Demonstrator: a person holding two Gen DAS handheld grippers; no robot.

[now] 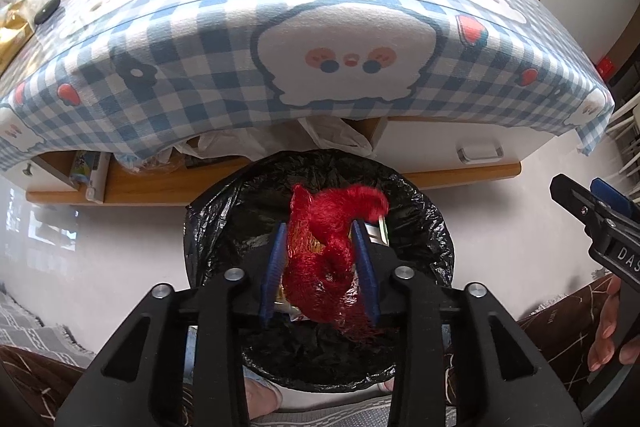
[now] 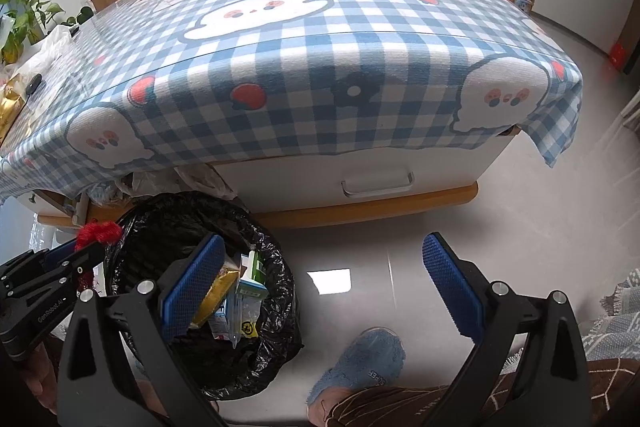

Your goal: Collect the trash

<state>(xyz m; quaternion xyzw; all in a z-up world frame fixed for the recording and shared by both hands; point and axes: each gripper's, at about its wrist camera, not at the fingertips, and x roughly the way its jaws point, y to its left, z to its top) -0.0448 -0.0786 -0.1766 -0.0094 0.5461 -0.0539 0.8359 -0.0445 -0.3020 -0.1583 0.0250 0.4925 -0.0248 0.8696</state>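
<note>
Closest to the left wrist camera, the left gripper point(image 1: 320, 259) points down over the trash bin point(image 1: 432, 227), a round bin lined with a crinkled black bag. A red mesh net point(image 1: 332, 251) hangs between its blue pads; the jaws stand partly apart, the net bulges loosely in the gap, and I cannot tell whether the pads press on it. A bit of yellow wrapper shows behind the net. The bin stands on the pale floor point(image 1: 120, 247) just in front of a low counter draped in a blue checked cloth point(image 1: 320, 27) printed with white cartoon faces. At the right edge the right gripper point(image 1: 576, 203) pokes in, with fingers of a hand point(image 1: 604, 327) below it. From the right wrist camera, the right gripper point(image 2: 324, 283) is nearest, its jaws wide apart and empty, one blue pad over the bin's rim and the other over bare floor. The bin point(image 2: 280, 267) sits low and left, holding a yellow packet point(image 2: 218, 287), a green-and-white carton point(image 2: 252, 275) and a clear plastic bag point(image 2: 240, 323). The left gripper point(image 2: 70, 255) reaches in from the left edge, with the red net point(image 2: 98, 231) showing at its tip above the bin's rim. A blue fuzzy slipper point(image 2: 360, 359) rests on the floor near the bin, and the counter's white drawer point(image 2: 376, 183) shows under the cloth.
</note>
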